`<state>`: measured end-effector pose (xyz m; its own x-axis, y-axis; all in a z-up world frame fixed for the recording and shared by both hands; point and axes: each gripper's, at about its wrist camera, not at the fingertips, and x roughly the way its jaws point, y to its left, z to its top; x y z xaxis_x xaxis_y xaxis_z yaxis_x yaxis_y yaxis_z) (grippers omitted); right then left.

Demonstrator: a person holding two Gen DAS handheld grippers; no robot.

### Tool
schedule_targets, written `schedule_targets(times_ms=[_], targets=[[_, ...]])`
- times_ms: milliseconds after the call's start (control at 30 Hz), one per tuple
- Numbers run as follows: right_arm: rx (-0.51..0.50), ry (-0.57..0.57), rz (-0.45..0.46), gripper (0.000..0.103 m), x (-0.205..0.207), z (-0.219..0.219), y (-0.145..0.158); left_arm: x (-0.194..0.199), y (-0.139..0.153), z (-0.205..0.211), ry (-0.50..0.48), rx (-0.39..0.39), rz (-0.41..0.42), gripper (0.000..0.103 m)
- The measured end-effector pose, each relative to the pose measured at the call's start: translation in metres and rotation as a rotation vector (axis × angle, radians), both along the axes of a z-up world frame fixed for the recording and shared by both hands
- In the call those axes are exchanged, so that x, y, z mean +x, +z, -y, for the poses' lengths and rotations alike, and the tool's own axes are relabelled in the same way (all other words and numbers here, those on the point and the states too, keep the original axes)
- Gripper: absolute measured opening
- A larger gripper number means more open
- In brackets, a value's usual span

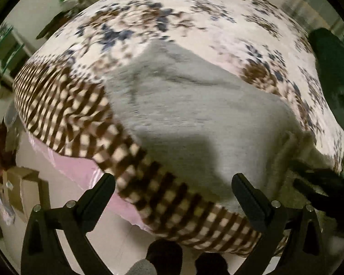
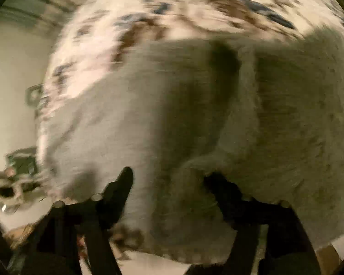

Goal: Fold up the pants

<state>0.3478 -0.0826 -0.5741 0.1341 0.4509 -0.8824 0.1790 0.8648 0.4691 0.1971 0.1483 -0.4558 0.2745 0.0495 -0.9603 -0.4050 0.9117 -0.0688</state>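
Observation:
Grey pants (image 1: pixel 190 114) lie spread on a bed with a floral cover (image 1: pixel 195 16). My left gripper (image 1: pixel 173 183) is open and empty, above the near edge of the pants and the checked border. The other gripper's dark fingers (image 1: pixel 318 183) show at the right edge of the left wrist view, at the pants' corner. In the blurred right wrist view the grey pants (image 2: pixel 172 114) fill the frame. My right gripper (image 2: pixel 169 176) is open, its fingers standing apart over a raised fold of the fabric; whether a finger is under the fold is unclear.
A brown checked border (image 1: pixel 64 105) and a pink sheet (image 1: pixel 84 171) hang at the bed's near edge. Cardboard boxes (image 1: pixel 25 188) stand on the floor at the left. A dark garment (image 1: pixel 332 73) lies at the bed's right side. Pale floor (image 2: pixel 9 80) is left of the bed.

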Motion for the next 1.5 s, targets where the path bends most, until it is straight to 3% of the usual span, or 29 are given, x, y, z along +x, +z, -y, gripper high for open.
schedule_targets(times_ms=[100,200,333,500,533,567,600,700,833,1000,1033,1133,1200,1267,1333,1433,1500], targets=[[0.115,-0.048,0.023,0.075,-0.003,0.018,0.03,-0.006,-0.003,-0.003,0.031,-0.024,0.0,0.103],[0.048,-0.133,0.021,0.076,0.003,0.057,0.05,-0.007,-0.006,0.001,0.04,-0.045,0.001,0.103],[-0.013,-0.157,-0.052,0.076,0.03,0.084,0.028,-0.004,-0.01,0.016,0.033,-0.054,0.003,0.103],[-0.074,-0.034,-0.175,0.074,0.048,0.047,-0.021,0.001,-0.015,0.036,0.004,-0.042,-0.007,0.103],[-0.088,-0.018,-0.18,0.057,0.05,0.043,-0.029,0.002,-0.015,0.039,0.001,-0.045,-0.007,0.103],[-0.137,-0.005,-0.17,0.027,0.048,0.04,-0.032,0.002,-0.014,0.041,-0.002,-0.05,-0.004,0.103],[-0.179,0.003,-0.16,0.015,0.046,0.038,-0.033,0.002,-0.014,0.043,-0.005,-0.051,-0.004,0.103],[-0.188,-0.013,-0.126,0.011,0.039,0.042,-0.024,0.002,-0.012,0.047,-0.008,-0.059,0.002,0.103],[-0.142,-0.014,-0.059,0.01,0.027,0.04,0.018,0.001,-0.009,0.048,-0.001,-0.066,0.011,0.103],[-0.102,0.048,-0.04,0.01,0.025,0.006,0.045,0.003,-0.009,0.047,0.005,-0.066,0.007,0.103],[-0.109,0.068,-0.051,0.011,0.025,-0.004,0.04,0.004,-0.01,0.047,0.002,-0.066,0.005,0.103],[-0.083,0.135,-0.19,0.029,0.029,-0.02,0.007,0.006,-0.011,0.048,-0.006,-0.08,0.002,0.103],[0.006,0.14,-0.253,0.041,0.029,-0.017,-0.001,0.009,-0.008,0.051,-0.014,-0.1,0.015,0.103],[0.075,0.097,-0.2,0.055,0.03,0.003,0.014,0.015,-0.006,0.059,-0.039,-0.151,0.031,0.103],[0.112,0.042,-0.13,0.062,0.03,0.036,0.038,0.026,-0.007,0.07,-0.066,-0.193,0.032,0.103],[0.014,-0.022,-0.048,0.074,0.025,0.094,0.064,0.056,-0.018,0.091,-0.12,-0.271,0.028,0.103],[-0.076,-0.035,-0.031,0.077,0.02,0.128,0.066,0.081,-0.032,0.106,-0.156,-0.303,0.014,0.103]])
